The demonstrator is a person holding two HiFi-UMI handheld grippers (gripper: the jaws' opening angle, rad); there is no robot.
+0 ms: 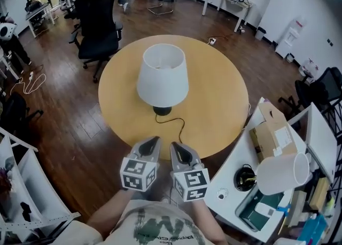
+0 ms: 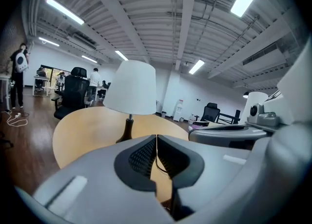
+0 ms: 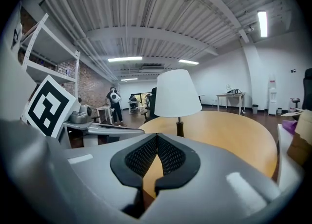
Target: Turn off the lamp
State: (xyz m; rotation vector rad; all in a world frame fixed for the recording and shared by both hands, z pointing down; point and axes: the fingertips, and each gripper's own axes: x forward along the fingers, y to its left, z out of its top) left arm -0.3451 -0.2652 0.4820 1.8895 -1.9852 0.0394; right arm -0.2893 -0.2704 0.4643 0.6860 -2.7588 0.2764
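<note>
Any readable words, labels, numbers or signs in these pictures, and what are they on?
No text can be read clearly.
Shirt: green lettering, too blurred to read.
Cardboard box: pale label, too small to read.
Left gripper and right gripper: their cubes carry black-and-white square patterns, no words.

Black office chair (image 1: 99,25) near round table (image 1: 214,94); cardboard box (image 1: 272,132).

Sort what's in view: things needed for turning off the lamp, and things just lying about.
For the job: lamp, its black cord, round table, left tool, right tool (both shut, empty).
Lying about: black office chair, cardboard box, white cylinder on the side desk.
</note>
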